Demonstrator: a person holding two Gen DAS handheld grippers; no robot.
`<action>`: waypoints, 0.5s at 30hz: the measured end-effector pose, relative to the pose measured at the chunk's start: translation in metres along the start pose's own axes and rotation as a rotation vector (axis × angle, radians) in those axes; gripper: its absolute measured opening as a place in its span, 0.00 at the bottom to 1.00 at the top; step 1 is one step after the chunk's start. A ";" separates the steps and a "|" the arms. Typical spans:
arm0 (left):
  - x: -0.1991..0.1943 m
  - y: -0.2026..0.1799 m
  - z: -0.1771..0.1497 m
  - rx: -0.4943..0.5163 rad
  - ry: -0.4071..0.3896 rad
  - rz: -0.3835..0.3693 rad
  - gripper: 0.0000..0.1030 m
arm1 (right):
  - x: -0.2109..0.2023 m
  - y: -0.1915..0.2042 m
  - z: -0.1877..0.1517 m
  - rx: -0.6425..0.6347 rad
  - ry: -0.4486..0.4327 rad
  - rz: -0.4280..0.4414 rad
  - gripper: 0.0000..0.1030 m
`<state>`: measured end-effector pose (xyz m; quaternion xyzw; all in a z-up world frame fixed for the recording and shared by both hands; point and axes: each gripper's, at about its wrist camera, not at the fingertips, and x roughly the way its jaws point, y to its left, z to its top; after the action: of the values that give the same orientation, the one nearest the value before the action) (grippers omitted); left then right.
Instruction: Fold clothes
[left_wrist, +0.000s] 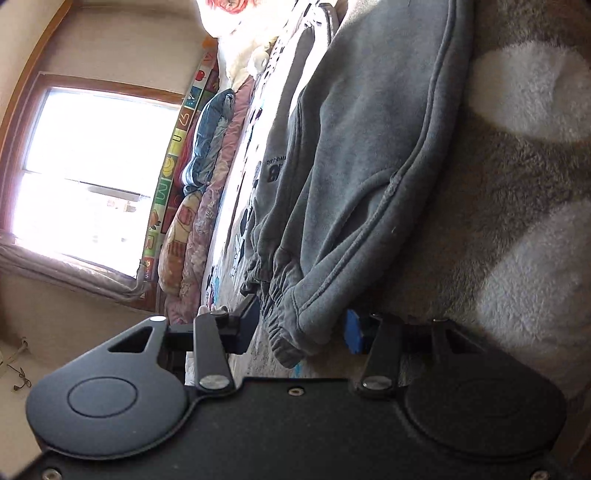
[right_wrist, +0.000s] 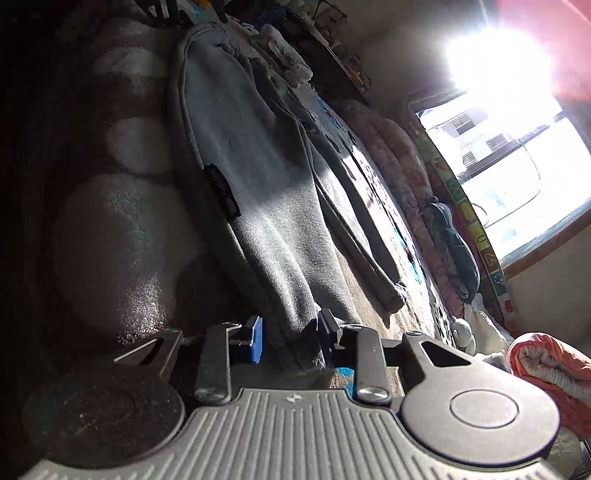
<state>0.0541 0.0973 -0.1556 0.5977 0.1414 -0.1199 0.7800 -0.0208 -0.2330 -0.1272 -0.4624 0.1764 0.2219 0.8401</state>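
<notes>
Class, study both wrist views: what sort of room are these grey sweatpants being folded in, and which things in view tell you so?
Most likely a bedroom. The grey sweatpants lie on a fluffy brown-and-white blanket, rolled quilts are piled along the far edge beneath a window, and both grippers straddle the pants' ends.

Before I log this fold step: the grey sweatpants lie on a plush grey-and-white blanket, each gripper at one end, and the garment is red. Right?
Not quite: the sweatpants are grey, not red, as the left wrist view shows. The rest holds: they lie on the blanket, left gripper and right gripper at opposite ends.

Blown-out window (left_wrist: 85, 177) glare, deep shadow at left, fisheye-bent edges.
</notes>
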 end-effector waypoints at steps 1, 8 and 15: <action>-0.001 0.005 0.002 -0.041 -0.004 -0.013 0.19 | -0.003 -0.009 0.001 0.045 -0.007 0.012 0.28; -0.011 0.058 0.009 -0.474 -0.028 -0.042 0.14 | -0.013 -0.080 0.008 0.334 -0.055 0.066 0.23; 0.006 0.102 0.011 -0.839 -0.047 -0.071 0.13 | -0.001 -0.152 0.016 0.506 -0.093 0.111 0.17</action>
<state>0.0967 0.1124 -0.0629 0.2202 0.1808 -0.0925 0.9541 0.0610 -0.2915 -0.0118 -0.2166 0.2127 0.2374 0.9227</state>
